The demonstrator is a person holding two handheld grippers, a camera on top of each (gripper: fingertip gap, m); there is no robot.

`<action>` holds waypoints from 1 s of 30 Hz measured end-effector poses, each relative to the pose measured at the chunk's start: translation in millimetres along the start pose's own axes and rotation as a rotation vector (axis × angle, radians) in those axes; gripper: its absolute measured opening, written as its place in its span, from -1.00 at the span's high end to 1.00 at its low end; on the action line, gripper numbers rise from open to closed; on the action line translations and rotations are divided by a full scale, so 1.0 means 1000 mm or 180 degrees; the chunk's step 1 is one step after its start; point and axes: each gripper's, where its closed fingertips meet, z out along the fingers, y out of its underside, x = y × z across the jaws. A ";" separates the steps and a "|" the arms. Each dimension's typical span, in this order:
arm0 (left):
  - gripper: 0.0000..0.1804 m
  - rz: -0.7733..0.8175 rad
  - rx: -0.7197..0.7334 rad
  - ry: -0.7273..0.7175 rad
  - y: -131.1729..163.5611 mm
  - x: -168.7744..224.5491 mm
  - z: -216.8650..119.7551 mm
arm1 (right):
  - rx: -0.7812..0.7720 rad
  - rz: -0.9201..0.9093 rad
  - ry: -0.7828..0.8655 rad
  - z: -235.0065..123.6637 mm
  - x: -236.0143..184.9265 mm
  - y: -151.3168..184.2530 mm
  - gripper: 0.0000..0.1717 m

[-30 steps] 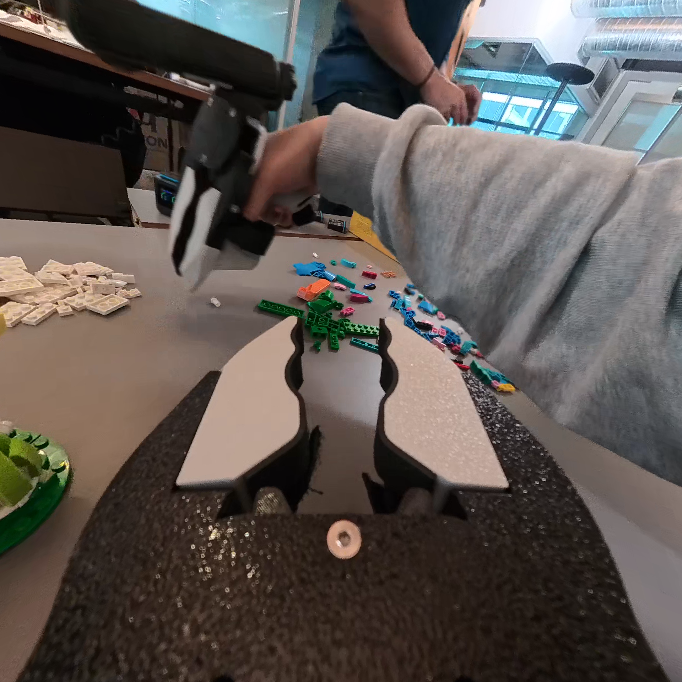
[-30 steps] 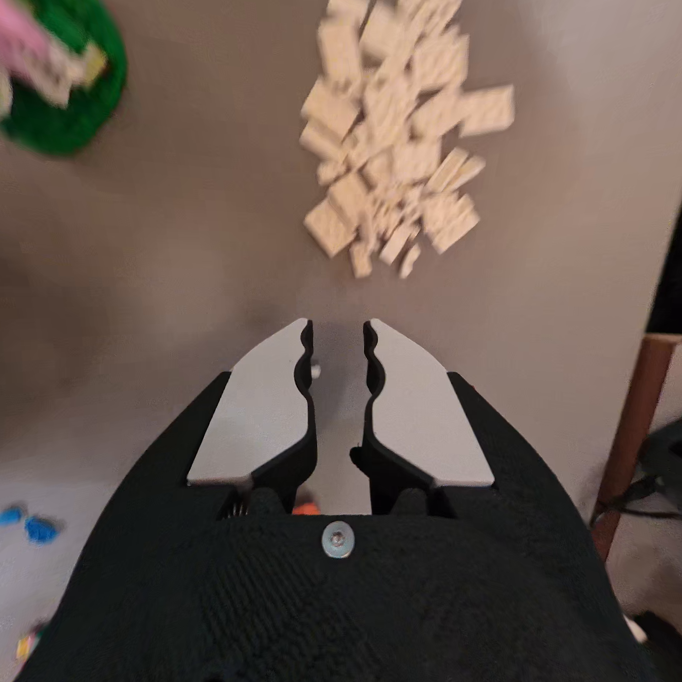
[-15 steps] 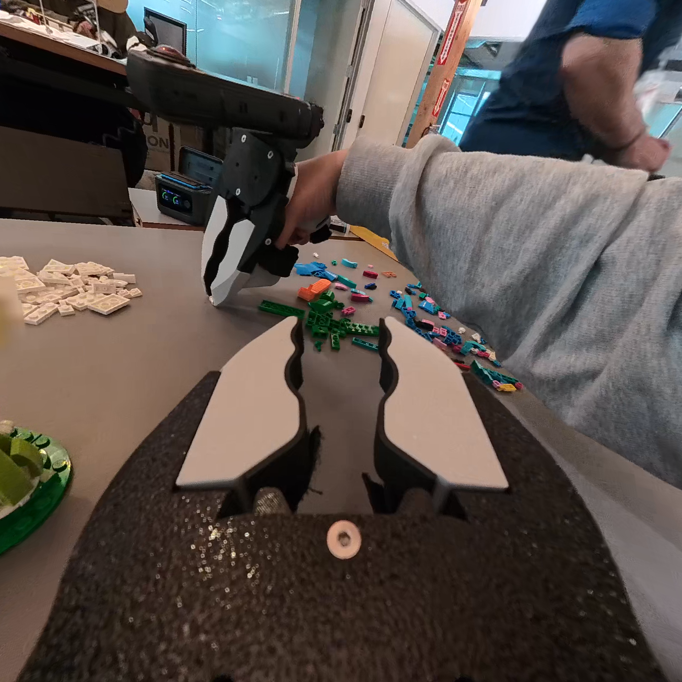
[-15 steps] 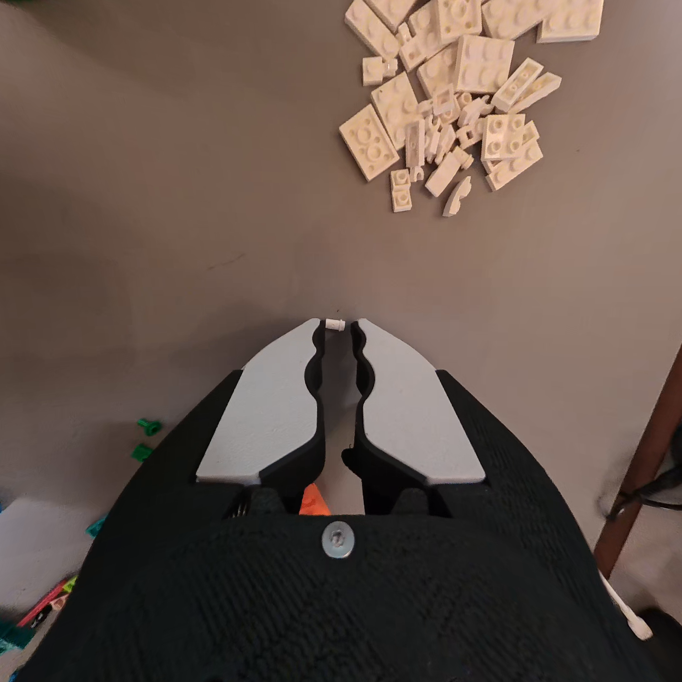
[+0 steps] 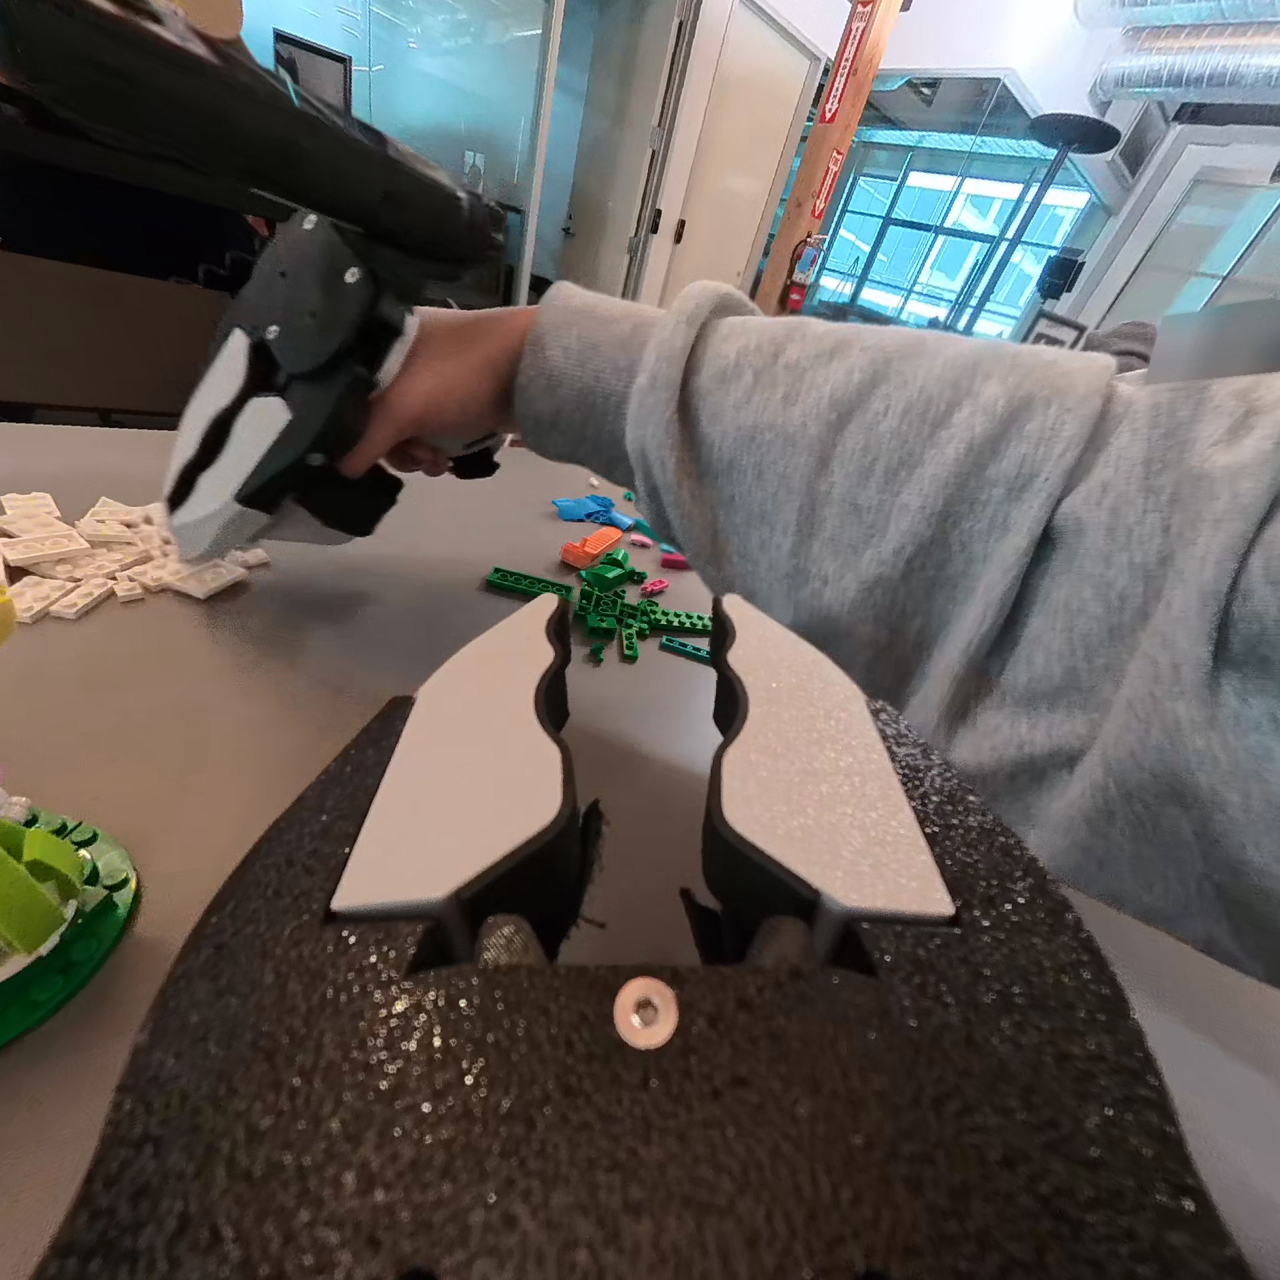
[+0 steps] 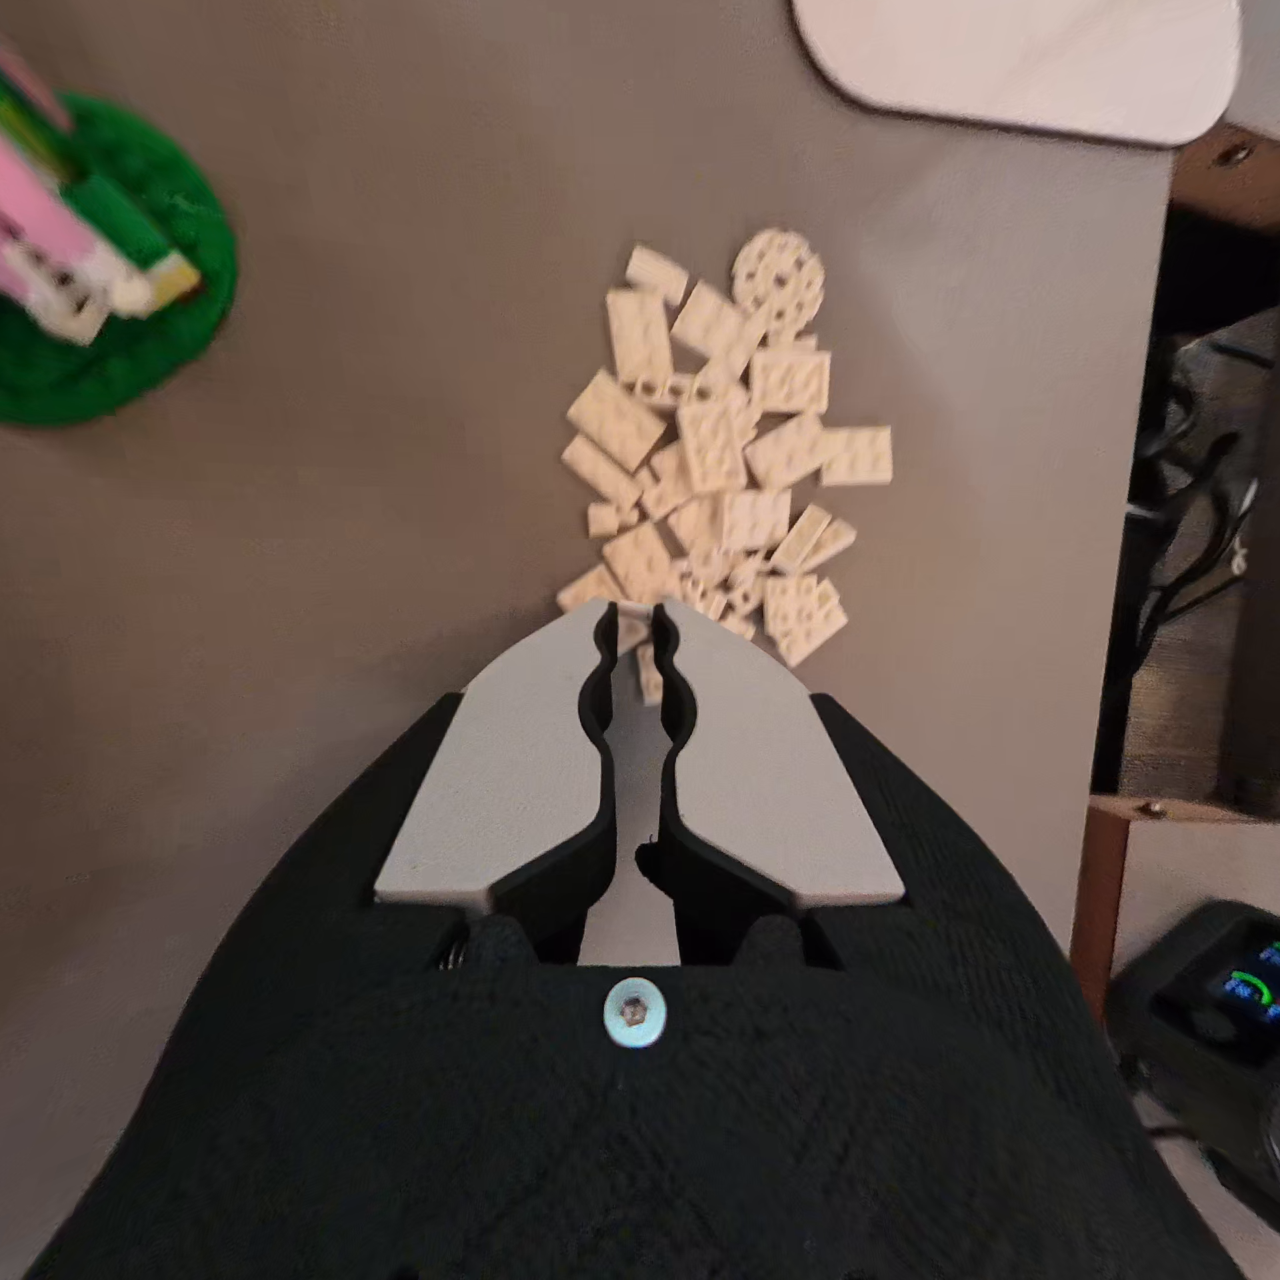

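Left gripper: jaws spread, nothing between them, low over the grey table.
Ahead of left: green bricks, just past the tips; orange, blue and pink pieces beyond.
Right gripper: jaws nearly together, pinching a small white piece at the tips.
Ahead of right: white pile, its near edge under the tips.
Far left of right: round green base with a built model.

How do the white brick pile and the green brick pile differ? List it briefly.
The white brick pile is tightly heaped squarish plates; the green brick pile is sparser, with long strips. The white one lies at the right gripper's tips; the green one beyond the left gripper's open fingers. Both rest on the grey table.
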 end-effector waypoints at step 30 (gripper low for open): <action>0.62 0.1243 0.1211 -0.0148 -0.054 0.030 -0.037 | 0.2664 0.2209 0.2576 -0.160 -0.147 0.008 0.69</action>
